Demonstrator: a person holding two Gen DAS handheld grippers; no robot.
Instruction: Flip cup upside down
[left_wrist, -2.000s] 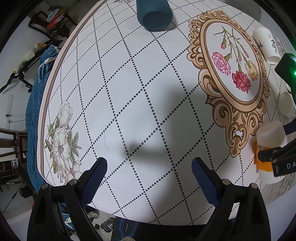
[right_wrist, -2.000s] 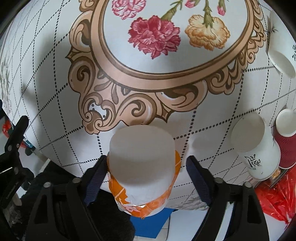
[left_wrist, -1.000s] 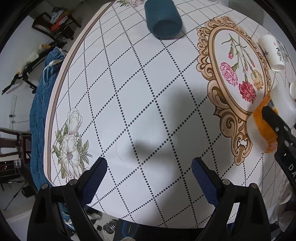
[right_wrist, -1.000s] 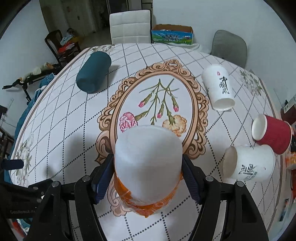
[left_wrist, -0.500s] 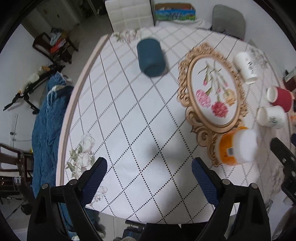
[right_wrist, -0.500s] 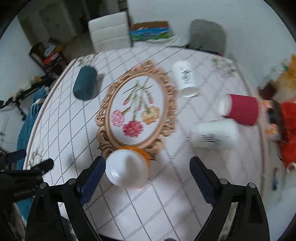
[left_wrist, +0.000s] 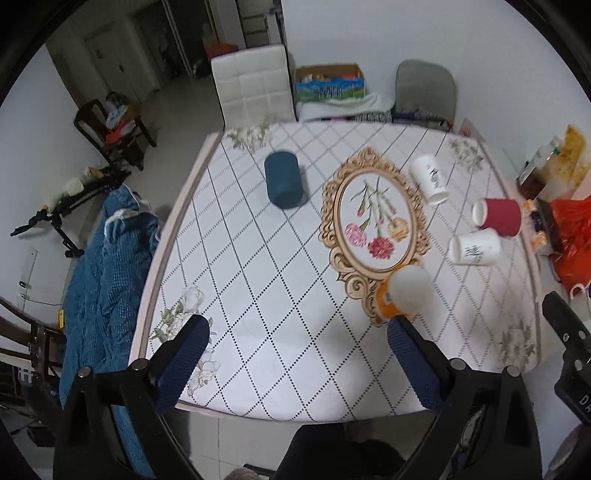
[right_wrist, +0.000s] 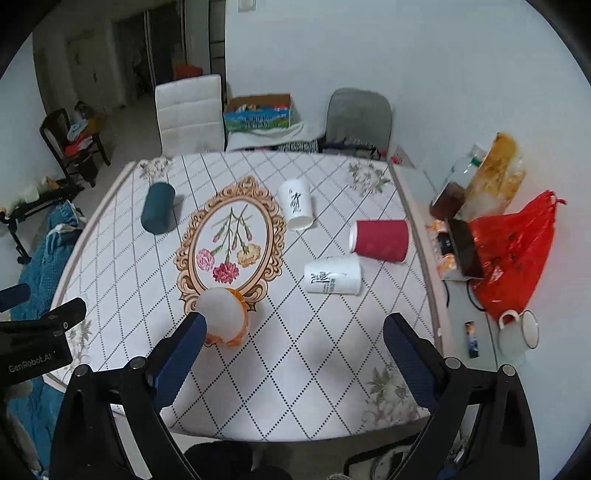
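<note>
Five cups share the counter (right_wrist: 332, 350), and only one stands mouth-down: the white paper cup with the orange band (right_wrist: 224, 316), at the near tip of the printed oval frame. Both your tools are spread wide and hold nothing; the right tool (right_wrist: 291, 354) hovers above the near edge, its left pad just in front of that cup, and the left tool (left_wrist: 295, 358) hangs over the near-left corner.

That cup is light, thin-walled and tapered, so a brush from the pad would likely tip it or slide it on the glossy, smooth cloth. The dark teal cylindrical cup (right_wrist: 158, 207), the two white printed paper cups (right_wrist: 296, 204) (right_wrist: 333, 275) and the ribbed red paper cup (right_wrist: 380, 240) lie on their sides. Being round, they may roll if nudged, and soft paper walls could crumple under a hard squeeze.
</note>
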